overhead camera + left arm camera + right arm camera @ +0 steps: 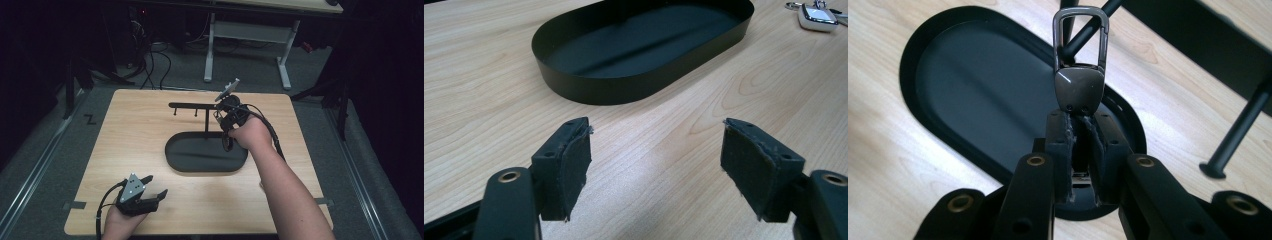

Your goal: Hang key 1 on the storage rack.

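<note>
My right gripper [1080,125] is shut on a dark metal key fob [1079,87] with a carabiner clip [1080,40] at its top. A black peg [1088,30] of the hanger rack passes through the clip's loop. In the high view the right gripper [222,117] hovers beside the rack's crossbar [195,105], above the far right end of the black oval tray [175,155]. My left gripper [156,186] rests open near the table's front left edge. Its jaws [656,150] stand wide apart over bare wood with nothing between them.
A car key [819,15] with a silver edge lies on the wood to the right of the tray [574,90] in the left gripper view. Another knobbed peg [1238,130] hangs from the rack to the right of my right jaws. The table [125,130] is light wood.
</note>
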`<state>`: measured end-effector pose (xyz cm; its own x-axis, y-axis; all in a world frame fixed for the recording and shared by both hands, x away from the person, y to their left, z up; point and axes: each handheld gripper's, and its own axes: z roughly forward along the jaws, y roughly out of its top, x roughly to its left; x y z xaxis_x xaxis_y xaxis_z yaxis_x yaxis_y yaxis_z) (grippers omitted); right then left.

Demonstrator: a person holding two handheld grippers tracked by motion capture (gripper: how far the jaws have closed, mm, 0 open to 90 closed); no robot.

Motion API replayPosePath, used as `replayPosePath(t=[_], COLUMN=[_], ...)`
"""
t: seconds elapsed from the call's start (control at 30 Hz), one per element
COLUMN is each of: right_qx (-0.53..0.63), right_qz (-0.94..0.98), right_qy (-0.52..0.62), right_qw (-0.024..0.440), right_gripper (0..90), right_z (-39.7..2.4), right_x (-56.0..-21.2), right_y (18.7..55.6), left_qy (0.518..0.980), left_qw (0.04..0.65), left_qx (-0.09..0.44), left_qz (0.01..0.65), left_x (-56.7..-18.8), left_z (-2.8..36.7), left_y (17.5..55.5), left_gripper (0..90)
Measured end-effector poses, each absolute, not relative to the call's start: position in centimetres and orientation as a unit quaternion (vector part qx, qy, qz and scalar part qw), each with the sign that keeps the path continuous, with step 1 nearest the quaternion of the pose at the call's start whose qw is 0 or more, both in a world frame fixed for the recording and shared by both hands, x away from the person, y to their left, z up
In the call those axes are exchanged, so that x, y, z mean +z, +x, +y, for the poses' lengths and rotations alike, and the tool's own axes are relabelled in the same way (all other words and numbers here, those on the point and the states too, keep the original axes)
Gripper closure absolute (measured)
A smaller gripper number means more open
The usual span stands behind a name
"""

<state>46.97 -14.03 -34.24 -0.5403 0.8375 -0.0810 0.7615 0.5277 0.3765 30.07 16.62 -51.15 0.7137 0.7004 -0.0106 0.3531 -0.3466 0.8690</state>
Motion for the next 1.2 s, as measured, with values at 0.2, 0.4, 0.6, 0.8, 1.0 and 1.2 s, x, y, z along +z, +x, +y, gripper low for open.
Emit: replayPosePath(t=[0.2,0.4,0.6,0.8,1.0,1.2], right_qx=[0.151,0.149,0.150,0.154,0.160,0.168], right_qz=[0.856,0.853,0.851,0.853,0.852,0.853], right_qy=[0.475,0.480,0.484,0.481,0.481,0.480], right_qw=[0.138,0.139,0.137,0.132,0.129,0.117], right_gripper=[80.3,79.7,78.2,74.4,69.9,66.4], right_z=[-13.8,-13.5,-13.4,-13.8,-14.8,-15.5], right_x=[-34.8,-35.5,-36.0,-36.2,-36.2,-36.6], right_y=[47.8,48.3,48.2,47.6,46.1,44.3], left_qy=[0.803,0.806,0.805,0.809,0.808,0.813], left_qw=[0.463,0.461,0.462,0.457,0.457,0.452], left_qx=[0.184,0.181,0.180,0.177,0.179,0.178], left_qz=[0.327,0.325,0.326,0.323,0.324,0.321], left_x=[-51.2,-51.3,-51.4,-51.4,-51.5,-51.7], left_z=[16.5,16.4,16.3,16.3,16.1,15.9], left_y=[30.1,30.1,30.2,30.2,30.3,30.2], left_gripper=[28.6,28.5,28.5,28.4,28.2,28.0])
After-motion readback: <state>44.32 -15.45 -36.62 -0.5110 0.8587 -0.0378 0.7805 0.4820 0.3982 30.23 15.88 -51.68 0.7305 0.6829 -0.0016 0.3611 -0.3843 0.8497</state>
